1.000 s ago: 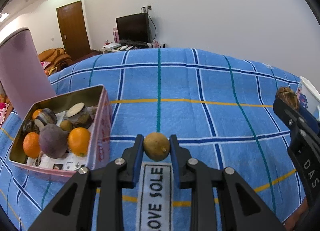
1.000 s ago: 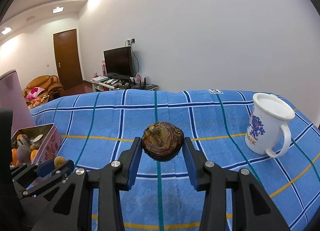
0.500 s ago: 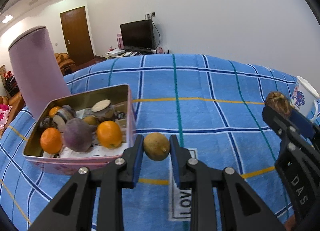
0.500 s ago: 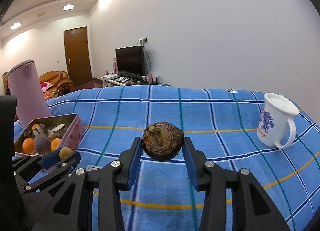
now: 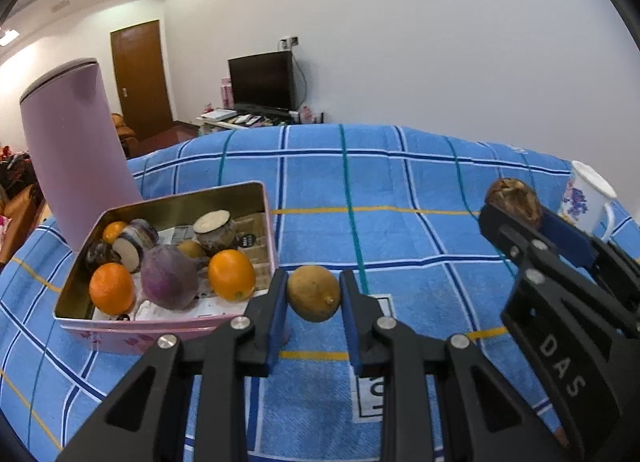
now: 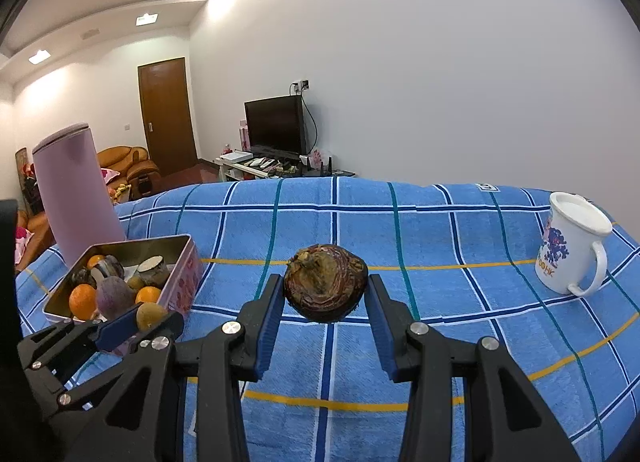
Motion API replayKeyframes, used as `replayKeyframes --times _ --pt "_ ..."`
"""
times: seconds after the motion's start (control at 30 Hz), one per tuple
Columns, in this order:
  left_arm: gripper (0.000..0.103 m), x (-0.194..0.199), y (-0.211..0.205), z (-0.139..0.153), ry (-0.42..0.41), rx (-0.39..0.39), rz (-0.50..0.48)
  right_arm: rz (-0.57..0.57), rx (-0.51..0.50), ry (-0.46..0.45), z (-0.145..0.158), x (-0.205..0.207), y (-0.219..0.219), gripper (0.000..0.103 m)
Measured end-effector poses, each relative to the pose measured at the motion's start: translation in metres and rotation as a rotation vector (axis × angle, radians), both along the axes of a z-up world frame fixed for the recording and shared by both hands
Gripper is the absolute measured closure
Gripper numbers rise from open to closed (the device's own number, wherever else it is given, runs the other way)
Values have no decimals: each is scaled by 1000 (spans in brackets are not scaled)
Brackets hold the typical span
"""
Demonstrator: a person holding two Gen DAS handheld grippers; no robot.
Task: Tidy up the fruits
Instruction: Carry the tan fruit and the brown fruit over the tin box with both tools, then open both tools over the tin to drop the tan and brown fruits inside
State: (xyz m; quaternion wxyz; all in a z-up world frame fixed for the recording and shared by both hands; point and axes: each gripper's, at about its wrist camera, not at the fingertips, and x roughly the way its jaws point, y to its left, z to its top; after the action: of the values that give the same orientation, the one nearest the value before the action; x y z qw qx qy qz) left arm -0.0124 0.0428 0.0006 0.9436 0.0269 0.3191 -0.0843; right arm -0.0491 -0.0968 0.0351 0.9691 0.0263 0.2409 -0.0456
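My left gripper (image 5: 314,296) is shut on a small brownish-yellow lemon (image 5: 313,293), held just right of the pink tin box (image 5: 269,222). The tin holds two oranges (image 5: 231,274), a purple root (image 5: 170,277) and several other fruits. My right gripper (image 6: 325,298) is shut on a dark brown wrinkled fruit (image 6: 326,288), held above the blue checked cloth (image 6: 440,262). In the right wrist view the left gripper (image 6: 150,320) with the lemon (image 6: 150,315) sits low left, beside the tin (image 6: 188,258). In the left wrist view the right gripper (image 5: 516,210) shows at the right.
A tall pink cylinder (image 5: 76,158) stands behind the tin. A white mug (image 6: 572,242) with a blue print stands at the right of the cloth. A TV (image 6: 276,126) and a door lie beyond the table's far edge.
My left gripper has moved left with the lemon, so the tin now lies closer to it. My right gripper has also shifted left with the brown fruit; both stay shut.
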Motion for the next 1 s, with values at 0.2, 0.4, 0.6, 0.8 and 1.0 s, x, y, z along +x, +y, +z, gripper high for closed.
replayKeyframes --times 0.2,0.4,0.6,0.8,1.0 --pt "75 -6 13 11 -15 -35 -3 10 -7 -17 10 -5 7 59" --pt "76 -6 43 25 -54 -56 39 48 -10 -41 18 -5 28 59" --pt "76 7 83 31 -94 -34 142 89 3 -47 17 4 56 59" --pt "76 23 119 27 -105 -5 232 136 10 -55 14 17 89 59" --pt "76 39 144 19 -96 8 292 179 -3 -60 9 33 122 59"
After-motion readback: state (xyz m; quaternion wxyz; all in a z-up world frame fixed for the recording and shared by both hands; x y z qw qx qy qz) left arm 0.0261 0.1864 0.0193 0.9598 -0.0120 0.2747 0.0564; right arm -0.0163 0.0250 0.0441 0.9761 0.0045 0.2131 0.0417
